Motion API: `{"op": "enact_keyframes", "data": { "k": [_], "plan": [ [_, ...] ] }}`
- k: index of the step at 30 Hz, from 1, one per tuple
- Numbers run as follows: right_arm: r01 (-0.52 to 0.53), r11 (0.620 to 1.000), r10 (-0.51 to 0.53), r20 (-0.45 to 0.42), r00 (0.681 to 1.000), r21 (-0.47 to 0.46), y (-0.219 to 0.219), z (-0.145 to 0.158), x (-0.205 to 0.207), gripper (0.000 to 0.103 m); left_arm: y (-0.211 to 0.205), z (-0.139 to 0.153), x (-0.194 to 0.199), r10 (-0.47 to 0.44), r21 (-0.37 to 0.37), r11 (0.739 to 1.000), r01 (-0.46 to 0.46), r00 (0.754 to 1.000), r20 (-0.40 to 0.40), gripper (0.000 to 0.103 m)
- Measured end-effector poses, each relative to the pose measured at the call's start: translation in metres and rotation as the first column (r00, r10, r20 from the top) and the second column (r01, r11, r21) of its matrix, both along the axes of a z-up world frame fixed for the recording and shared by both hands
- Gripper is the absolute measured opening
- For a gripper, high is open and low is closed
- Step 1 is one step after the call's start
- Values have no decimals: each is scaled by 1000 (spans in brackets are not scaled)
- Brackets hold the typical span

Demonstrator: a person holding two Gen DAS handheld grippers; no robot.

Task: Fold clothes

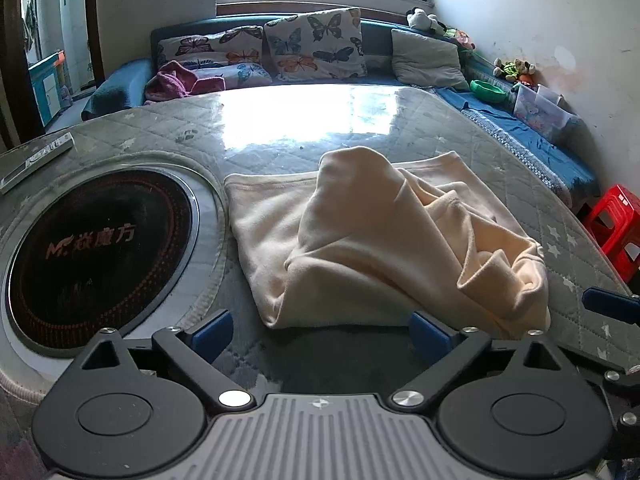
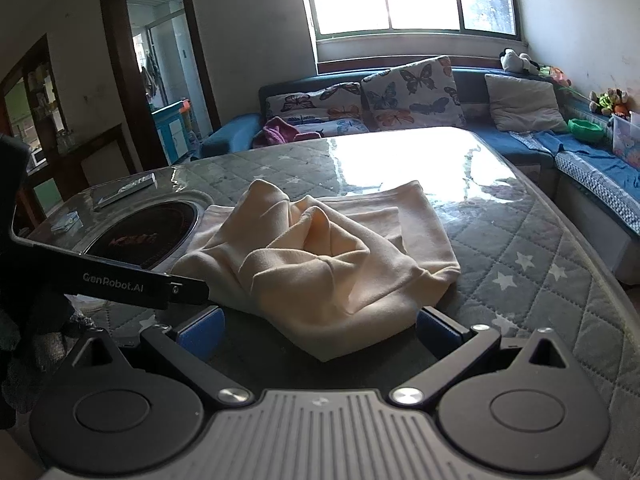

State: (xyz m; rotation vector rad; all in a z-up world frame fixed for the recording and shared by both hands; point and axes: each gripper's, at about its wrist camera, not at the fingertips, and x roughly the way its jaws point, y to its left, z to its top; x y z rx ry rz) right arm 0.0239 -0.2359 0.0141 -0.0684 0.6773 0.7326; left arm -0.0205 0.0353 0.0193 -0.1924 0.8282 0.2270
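Both jaws are spread wide with nothing held: the left gripper (image 1: 322, 334) and the right gripper (image 2: 320, 330) are poised just short of the near edge of the cream garment (image 1: 372, 240). It lies partly flattened, its upper layers bunched into a peaked heap, on the quilted star-patterned table cover (image 2: 540, 264), beside the round inset cooktop (image 1: 100, 248). If only the top layer is pinched, the heap could be dragged rather than folded, or pushed onto the cooktop.

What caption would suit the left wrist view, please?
Open left hand-held gripper facing a rumpled cream garment on the quilted table.
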Motion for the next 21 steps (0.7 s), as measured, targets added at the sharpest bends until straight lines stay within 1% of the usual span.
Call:
{"op": "enact_keyframes", "data": {
  "k": [3,7,12,21],
  "plan": [
    [6,1000,-6,-16,1000,-2,1,-2,0,103,-3,-1,-1,-2,-3,1000,2,1000,-4,101],
    [8,1000,-9,-31,999,-15,5,-6,-2,103,-4,-1,-3,-2,0,1000,2,1000,-4,103],
    [21,999,-22,-36,999,-27,5,-8,-4,103,-5,-3,-4,0,-4,1000,0,1000,-10,103],
    [30,999,-31,-47,998,-21,3,-7,-10,103,-12,-4,-9,-8,-10,1000,8,1000,-21,103]
  ]
}}
